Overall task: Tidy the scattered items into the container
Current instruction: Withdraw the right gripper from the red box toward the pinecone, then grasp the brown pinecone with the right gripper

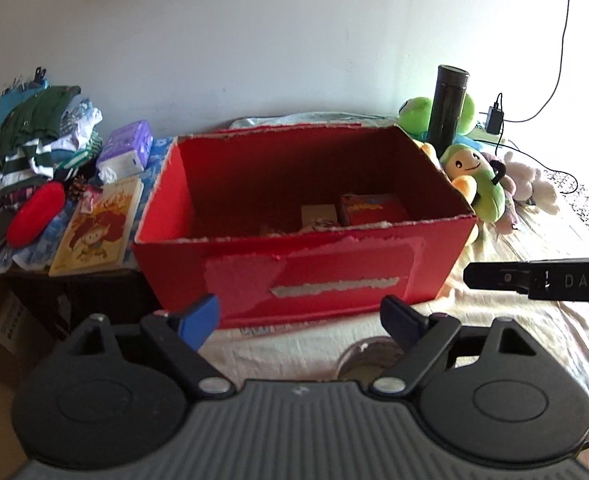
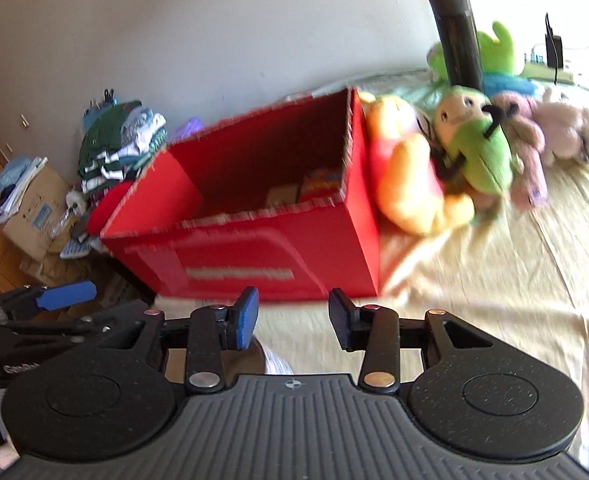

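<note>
A red cardboard box (image 1: pixel 334 272) (image 2: pixel 254 248) stands open on the cream sheet, with a small red carton (image 1: pixel 374 208) and a beige packet (image 1: pixel 318 216) inside. Right of it lie plush toys: a green one (image 1: pixel 478 184) (image 2: pixel 478 148), an orange-yellow one (image 2: pixel 410 176) and pale pink ones (image 2: pixel 566 132), beside a tall black flask (image 1: pixel 450 104) (image 2: pixel 458 40). My left gripper (image 1: pixel 300 318) hangs in front of the box, open wide and empty. My right gripper (image 2: pixel 294 320) is open about half as wide, also empty. A round clear object (image 1: pixel 366 356) lies on the sheet just under the fingers.
Left of the box are a clothes pile (image 1: pixel 42 136), a tissue pack (image 1: pixel 128 148), a picture book (image 1: pixel 98 228) and a red pouch (image 1: pixel 36 214). A charger with cable (image 1: pixel 494 114) sits at the back right. Cardboard boxes (image 2: pixel 34 208) stand on the floor at left.
</note>
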`<state>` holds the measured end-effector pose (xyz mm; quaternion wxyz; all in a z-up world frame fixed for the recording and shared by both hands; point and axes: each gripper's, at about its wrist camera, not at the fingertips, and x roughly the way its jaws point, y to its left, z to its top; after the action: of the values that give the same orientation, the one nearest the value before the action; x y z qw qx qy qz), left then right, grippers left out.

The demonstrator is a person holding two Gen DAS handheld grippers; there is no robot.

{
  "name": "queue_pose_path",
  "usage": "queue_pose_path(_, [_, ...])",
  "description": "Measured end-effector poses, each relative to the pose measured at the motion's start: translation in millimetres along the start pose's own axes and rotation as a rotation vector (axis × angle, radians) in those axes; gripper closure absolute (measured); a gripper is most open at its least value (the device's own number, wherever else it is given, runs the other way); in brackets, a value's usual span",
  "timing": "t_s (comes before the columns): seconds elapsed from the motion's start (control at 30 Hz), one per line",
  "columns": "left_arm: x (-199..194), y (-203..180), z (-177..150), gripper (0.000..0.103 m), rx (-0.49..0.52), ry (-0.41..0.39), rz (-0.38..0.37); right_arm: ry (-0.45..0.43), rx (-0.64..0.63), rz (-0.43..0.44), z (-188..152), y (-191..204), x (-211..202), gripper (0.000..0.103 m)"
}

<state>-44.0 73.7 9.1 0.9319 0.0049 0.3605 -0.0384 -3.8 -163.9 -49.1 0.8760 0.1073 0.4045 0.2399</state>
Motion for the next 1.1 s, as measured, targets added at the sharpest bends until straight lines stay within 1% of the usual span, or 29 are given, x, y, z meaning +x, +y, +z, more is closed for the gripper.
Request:
queue_pose_path(0.13, [-15.0,-19.0,-28.5,0.017,0.038,0.004,-0.039,0.067,0.006,0.004,-20.8,-9.6,7.4,0.061])
queue_pose_path(0.27, [-16.8,-34.4,-55.6,0.019,0.057,0.065,-0.103,0.12,0.047,0.029,-35.1,-17.2,12.8,0.061])
queue_pose_path(0.33, [-13.5,-41.8,-65.4,0.019,0.061,0.105,-0.147,0.135,0.062,0.037,-40.5,-19.6,13.9,0.061])
queue_pose_path(0.4, [-8.8,-48.4,-73.4,0.02,0.07,0.13,-0.191,0.15,0.077,0.049,-45.3,-21.3,16.3,0.061])
queue_pose_path(0.5, [2.6,-58.7,-81.5,0.021,0.077,0.163,-0.225,0.173,0.096,0.063,-52.0,-23.8,19.6,0.061])
queue_pose_path(0.6, [16.4,-69.5,-87.9,0.026,0.08,0.212,-0.265,0.186,0.118,0.083,-55.9,-28.2,19.7,0.061])
queue_pose_path(0.67, [22.5,-76.7,-90.5,0.027,0.089,0.223,-0.283,0.19,0.135,0.094,-56.4,-31.1,19.1,0.061])
queue_pose_path(0.73, [29.1,-83.3,-89.9,0.027,0.106,0.227,-0.292,0.196,0.144,0.104,-56.4,-33.2,19.8,0.061])
queue_pose_path(0.83, [37.7,-90.6,-88.3,0.027,0.137,0.22,-0.297,0.229,0.161,0.127,-57.5,-35.3,24.3,0.061])
queue_pose_path(0.9, [44.3,-94.5,-88.3,0.027,0.152,0.251,-0.318,0.248,0.167,0.14,-58.3,-36.1,26.9,0.061])
queue_pose_path(0.93, [47.5,-96.4,-88.6,0.029,0.16,0.257,-0.32,0.255,0.167,0.143,-58.2,-36.0,28.2,0.061])
queue_pose_path(1.0, [50.0,-99.0,-88.7,0.029,0.18,0.249,-0.306,0.26,0.164,0.148,-56.5,-35.6,29.8,0.061])
queue_pose_path(1.1, [52.9,-99.1,-87.7,0.035,0.201,0.24,-0.289,0.274,0.163,0.153,-53.7,-36.4,33.2,0.061])
